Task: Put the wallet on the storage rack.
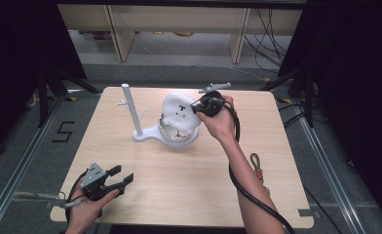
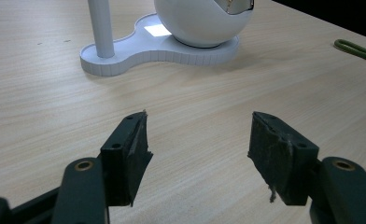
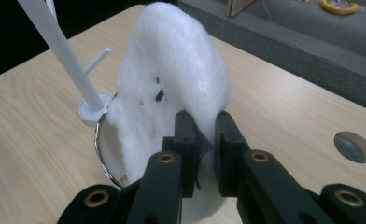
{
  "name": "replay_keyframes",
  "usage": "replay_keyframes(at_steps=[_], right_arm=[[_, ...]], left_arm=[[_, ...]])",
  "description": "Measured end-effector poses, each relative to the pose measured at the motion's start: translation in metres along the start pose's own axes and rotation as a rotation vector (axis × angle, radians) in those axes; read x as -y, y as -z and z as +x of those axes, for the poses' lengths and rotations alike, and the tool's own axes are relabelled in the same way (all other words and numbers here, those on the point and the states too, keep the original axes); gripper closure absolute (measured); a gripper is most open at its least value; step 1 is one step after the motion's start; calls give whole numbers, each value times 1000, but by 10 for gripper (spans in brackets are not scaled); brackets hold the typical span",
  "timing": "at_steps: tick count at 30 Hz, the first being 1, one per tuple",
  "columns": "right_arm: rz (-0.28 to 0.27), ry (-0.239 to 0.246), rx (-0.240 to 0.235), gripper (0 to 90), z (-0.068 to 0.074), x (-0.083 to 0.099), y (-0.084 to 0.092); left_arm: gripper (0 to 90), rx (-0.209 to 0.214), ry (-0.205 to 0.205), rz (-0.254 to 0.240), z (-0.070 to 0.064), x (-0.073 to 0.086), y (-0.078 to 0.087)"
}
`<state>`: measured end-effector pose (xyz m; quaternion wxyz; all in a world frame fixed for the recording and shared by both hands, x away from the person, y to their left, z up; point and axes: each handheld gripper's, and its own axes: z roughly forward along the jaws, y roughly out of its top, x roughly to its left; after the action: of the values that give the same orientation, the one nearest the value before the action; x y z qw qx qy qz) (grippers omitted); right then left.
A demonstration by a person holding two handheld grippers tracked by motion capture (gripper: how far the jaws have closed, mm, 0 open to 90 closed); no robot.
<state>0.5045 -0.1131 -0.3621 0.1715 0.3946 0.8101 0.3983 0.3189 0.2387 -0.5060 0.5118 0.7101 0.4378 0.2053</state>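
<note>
- A light wooden table (image 1: 179, 170) stands on a grey floor, with dark drapes at both sides and pale shelving legs beyond the far edge.
- Cables trail across the floor at the back right, and a "5" is marked on the floor to the left of the table.
- A white stand (image 1: 145, 132) sits near the table's far middle: an upright pole with short pegs on a flat base that also carries a round white bowl (image 2: 200, 23) with a metal rim.
- A white fluffy cloth (image 3: 172, 79) drapes over the bowl and rises above it; in the high view it hides most of the bowl.
- The right gripper (image 3: 204, 140) has its jaws pinched tight on an edge of the fluffy cloth, just above the bowl.
- The left gripper (image 2: 197, 149) rests near the table's near left corner, well apart from the stand, jaws wide apart with nothing between them.
- A green and orange loop (image 1: 256, 165) lies on the table near the right forearm.
- A round hole (image 3: 354, 147) shows in the tabletop in the right gripper view.
- Dark marks on the cloth are too small to make out.
- The pole's top is cut off in both gripper views.
</note>
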Motion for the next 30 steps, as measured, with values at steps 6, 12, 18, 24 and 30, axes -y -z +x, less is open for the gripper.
replay_keyframes(at_steps=[6,12,18,24,30], right_arm=[[45,49,4,825,2,3,-11],[95,105,40,823,10,2,-21],[117,134,93,798,14,0,-27],[91,138,124,712,12,4,-30],[55,93,116,609,12,4,-26]], left_arm=[[368,-1,1,-1,0,0,0],[368,-1,-1,-1,0,0,0],[368,2,-2,0,-1,0,0],[368,0,-2,-2,0,0,0],[368,3,-1,0,-1,1,0]])
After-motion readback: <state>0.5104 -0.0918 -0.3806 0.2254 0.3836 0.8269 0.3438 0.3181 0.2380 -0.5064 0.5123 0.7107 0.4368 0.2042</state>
